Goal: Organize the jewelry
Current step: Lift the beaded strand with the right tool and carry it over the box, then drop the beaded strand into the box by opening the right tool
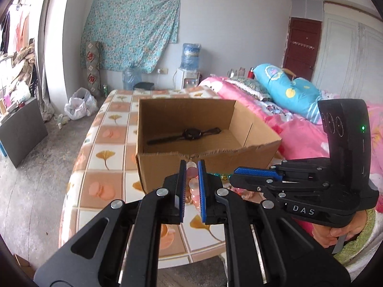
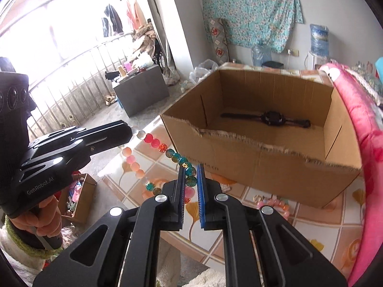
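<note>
both hand-held grippers, left (image 2: 131, 131) ("genrobot.ai") and right (image 2: 191, 179) ("das"), clamp the bead necklace (image 2: 155, 142).

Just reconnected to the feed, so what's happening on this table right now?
A person holds a string of pink, orange and teal glass beads between both tools: the left claw grips one end, the right claw the other. The strand hangs in front of an open brown cardboard box, which already holds a black wristwatch. Another pink bead bracelet lies on the tablecloth.
</note>
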`<state>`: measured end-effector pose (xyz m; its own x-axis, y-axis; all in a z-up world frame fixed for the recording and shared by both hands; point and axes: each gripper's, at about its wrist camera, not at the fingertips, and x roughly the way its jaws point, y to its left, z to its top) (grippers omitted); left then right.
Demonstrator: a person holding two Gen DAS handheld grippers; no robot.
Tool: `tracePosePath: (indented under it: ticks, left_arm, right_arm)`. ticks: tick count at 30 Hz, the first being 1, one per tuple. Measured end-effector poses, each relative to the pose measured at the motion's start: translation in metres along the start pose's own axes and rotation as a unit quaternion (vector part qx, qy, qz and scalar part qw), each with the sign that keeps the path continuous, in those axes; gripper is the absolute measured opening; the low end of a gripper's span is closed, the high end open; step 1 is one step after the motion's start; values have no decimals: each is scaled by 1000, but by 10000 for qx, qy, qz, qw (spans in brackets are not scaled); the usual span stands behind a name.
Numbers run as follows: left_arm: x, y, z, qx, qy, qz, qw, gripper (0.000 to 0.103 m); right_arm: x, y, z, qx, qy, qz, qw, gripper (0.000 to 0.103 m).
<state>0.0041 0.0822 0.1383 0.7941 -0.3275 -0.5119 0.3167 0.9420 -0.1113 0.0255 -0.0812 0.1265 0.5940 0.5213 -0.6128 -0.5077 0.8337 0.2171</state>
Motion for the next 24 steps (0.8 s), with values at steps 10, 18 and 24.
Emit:
tracePosePath:
  ticks: [10,18,24]
  left_arm:
    - [51,12,92,193,-124,-391,9990,9]
    - [164,40,91,50,1351,-144,9907,9]
    - [211,55,76,50,2119,48,9773,9]
  right_arm:
    - [12,-42,102,-190,-170,-103,9996,10]
    - [127,-112,119,739,1461,398,9857,10]
    - [188,-134,103,1462,2403,700,9571,10]
